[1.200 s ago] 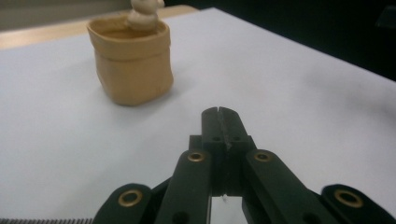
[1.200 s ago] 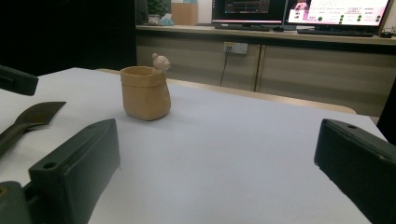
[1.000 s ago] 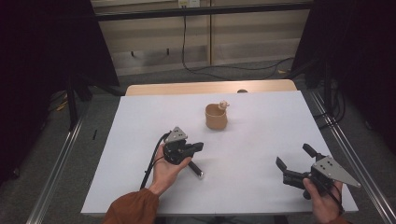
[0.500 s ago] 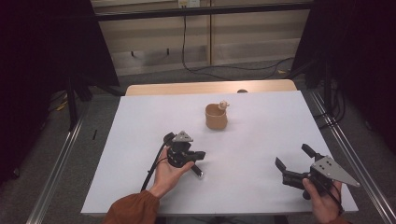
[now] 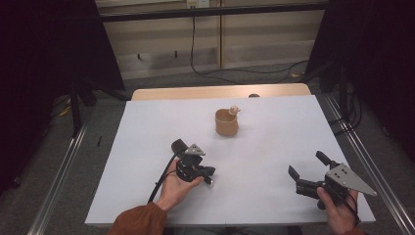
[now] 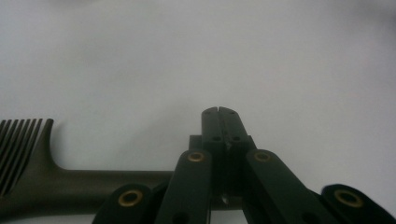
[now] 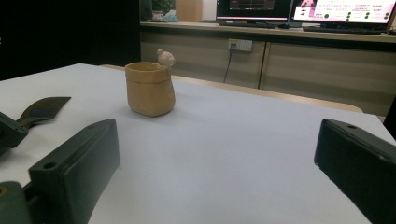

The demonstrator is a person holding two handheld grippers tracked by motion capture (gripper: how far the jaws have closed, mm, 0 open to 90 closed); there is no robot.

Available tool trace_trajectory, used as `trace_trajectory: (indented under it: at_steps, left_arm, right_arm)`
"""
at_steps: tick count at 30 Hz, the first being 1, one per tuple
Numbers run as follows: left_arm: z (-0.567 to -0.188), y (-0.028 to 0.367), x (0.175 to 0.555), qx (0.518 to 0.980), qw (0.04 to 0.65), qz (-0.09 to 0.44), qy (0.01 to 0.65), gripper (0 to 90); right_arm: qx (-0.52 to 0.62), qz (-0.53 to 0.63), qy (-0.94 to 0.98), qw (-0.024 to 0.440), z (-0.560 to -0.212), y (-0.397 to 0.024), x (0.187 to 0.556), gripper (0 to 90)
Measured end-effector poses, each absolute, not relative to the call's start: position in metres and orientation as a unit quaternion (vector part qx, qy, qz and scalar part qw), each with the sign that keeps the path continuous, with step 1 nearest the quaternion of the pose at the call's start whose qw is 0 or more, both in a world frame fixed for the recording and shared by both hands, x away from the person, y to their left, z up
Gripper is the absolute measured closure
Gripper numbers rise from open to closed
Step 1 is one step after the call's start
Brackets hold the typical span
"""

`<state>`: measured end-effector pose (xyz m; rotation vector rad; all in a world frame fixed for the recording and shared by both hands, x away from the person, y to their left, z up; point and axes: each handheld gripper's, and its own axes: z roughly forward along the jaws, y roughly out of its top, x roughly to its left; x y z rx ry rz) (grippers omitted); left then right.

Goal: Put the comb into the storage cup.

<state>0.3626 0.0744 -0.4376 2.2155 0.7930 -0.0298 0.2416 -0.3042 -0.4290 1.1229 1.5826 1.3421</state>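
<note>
The left gripper (image 5: pixel 208 177), held palm-up low over the white table (image 5: pixel 147 147), has its jaws pressed together just above a dark comb (image 6: pixel 70 186). The comb lies flat beneath them, long axis crosswise, teeth toward the left gripper view's left edge. The right gripper (image 5: pixel 306 169) rests level, jaws spread and holding nothing.
</note>
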Motion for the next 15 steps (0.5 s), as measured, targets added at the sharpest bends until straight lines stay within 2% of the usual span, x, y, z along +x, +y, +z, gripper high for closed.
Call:
trace_trajectory:
  at_steps: [15]
  left_arm:
    - [-0.4463,0.0736,0.3633,0.878,0.364,-0.021,0.311,90.0]
  right_arm:
    - [0.439,0.527,0.62,0.381,-0.429,-0.304,0.2415,0.0]
